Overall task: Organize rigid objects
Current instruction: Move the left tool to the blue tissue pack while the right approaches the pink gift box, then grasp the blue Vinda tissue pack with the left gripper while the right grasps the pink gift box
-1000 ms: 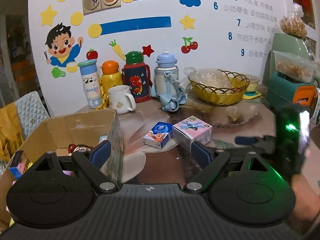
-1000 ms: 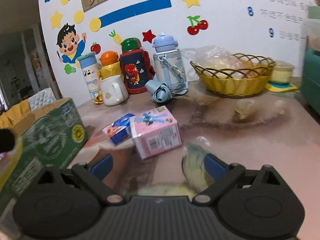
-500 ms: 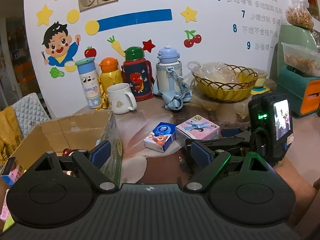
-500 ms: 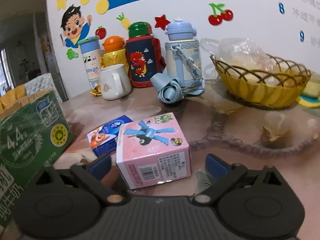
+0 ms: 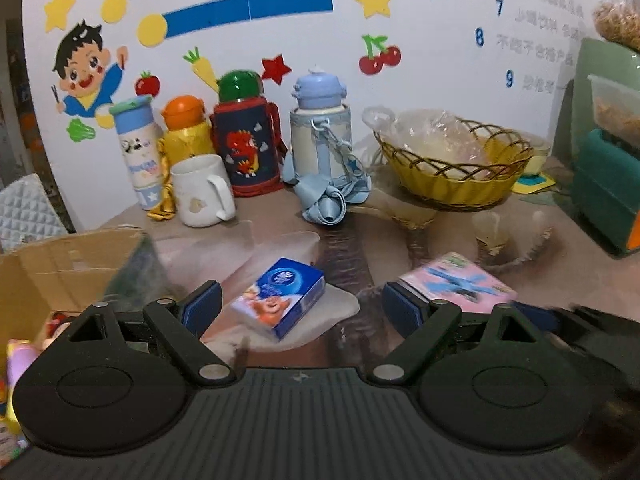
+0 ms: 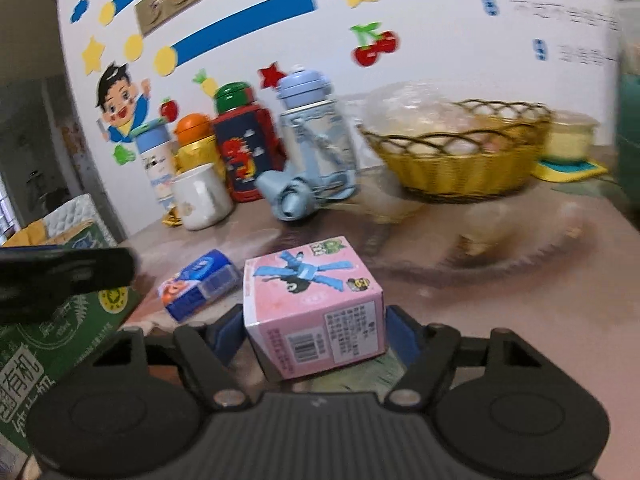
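I had the right tool (image 6: 314, 330) straddling the pink box (image 6: 312, 294), pads seemingly touching; left tool (image 5: 300, 306) wide over the blue box (image 5: 280, 296).

I see the pink box (image 6: 314, 308) with a blue ribbon print on top and a barcode on its near face, sitting between my right fingers (image 6: 394, 328). Just to its left the blue box (image 5: 280, 296) with a cartoon bear lies flat on the tabletop (image 5: 400, 232), angled.
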`<state>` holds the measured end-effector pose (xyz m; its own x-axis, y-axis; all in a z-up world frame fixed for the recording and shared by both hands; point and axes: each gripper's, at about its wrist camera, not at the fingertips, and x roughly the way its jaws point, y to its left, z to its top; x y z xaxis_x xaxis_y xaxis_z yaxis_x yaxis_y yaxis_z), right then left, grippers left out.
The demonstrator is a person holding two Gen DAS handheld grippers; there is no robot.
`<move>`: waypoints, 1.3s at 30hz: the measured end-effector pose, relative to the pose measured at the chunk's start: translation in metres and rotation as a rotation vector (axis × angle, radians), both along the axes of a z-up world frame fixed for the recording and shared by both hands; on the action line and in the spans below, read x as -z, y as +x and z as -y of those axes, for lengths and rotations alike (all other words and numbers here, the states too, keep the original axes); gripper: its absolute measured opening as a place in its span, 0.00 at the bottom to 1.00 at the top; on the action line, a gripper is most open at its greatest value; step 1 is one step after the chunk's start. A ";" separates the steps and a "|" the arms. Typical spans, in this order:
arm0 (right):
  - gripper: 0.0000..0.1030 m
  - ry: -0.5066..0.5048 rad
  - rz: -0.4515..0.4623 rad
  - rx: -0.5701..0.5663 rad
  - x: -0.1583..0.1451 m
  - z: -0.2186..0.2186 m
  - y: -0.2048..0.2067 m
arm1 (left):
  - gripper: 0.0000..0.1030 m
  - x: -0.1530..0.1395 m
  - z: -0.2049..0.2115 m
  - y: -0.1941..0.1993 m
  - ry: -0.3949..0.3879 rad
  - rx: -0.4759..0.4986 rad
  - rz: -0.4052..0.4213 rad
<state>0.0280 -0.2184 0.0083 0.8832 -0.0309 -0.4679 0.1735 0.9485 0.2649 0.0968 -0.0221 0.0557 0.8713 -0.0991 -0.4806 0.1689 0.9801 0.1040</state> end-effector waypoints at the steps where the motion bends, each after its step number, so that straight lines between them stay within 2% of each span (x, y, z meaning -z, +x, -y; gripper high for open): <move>1: 0.72 0.002 0.003 0.004 0.000 0.003 -0.004 | 1.00 0.004 0.004 0.006 0.000 -0.009 0.000; 6: 0.72 -0.008 0.012 0.010 0.000 0.007 -0.008 | 1.00 0.032 0.018 0.046 0.032 -0.060 -0.021; 10: 0.72 0.051 0.013 -0.017 0.002 0.011 -0.004 | 1.00 0.047 0.015 0.073 0.080 -0.091 -0.033; 16: 0.73 0.061 0.004 -0.037 0.003 0.009 -0.003 | 1.00 0.065 -0.001 0.102 0.046 -0.114 -0.087; 23: 0.77 0.056 -0.003 -0.037 0.003 0.008 -0.002 | 1.00 0.071 -0.008 0.104 0.017 -0.112 -0.104; 25: 0.80 0.051 0.001 -0.033 0.003 0.008 -0.001 | 0.92 0.071 -0.007 0.102 0.010 -0.105 -0.103; 27: 0.84 0.029 0.012 -0.027 0.001 0.007 0.000 | 0.74 0.070 -0.006 0.100 0.005 -0.106 -0.098; 29: 0.86 0.004 0.019 -0.026 0.000 0.005 0.001 | 0.64 0.069 -0.006 0.095 -0.009 -0.104 -0.098; 33: 0.85 0.015 0.014 -0.036 0.001 0.007 0.007 | 0.62 0.068 -0.001 0.084 0.006 -0.111 -0.095; 36: 0.80 0.018 0.004 -0.052 0.001 0.007 0.009 | 0.61 0.067 0.000 0.077 0.010 -0.126 -0.098; 39: 0.79 0.015 0.002 -0.052 0.001 0.006 0.009 | 0.61 0.067 0.001 0.068 0.009 -0.142 -0.103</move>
<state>0.0371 -0.2246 0.0069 0.8844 0.0217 -0.4663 0.1239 0.9521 0.2794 0.1647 -0.0226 -0.0115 0.8226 0.0262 -0.5681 0.0387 0.9941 0.1018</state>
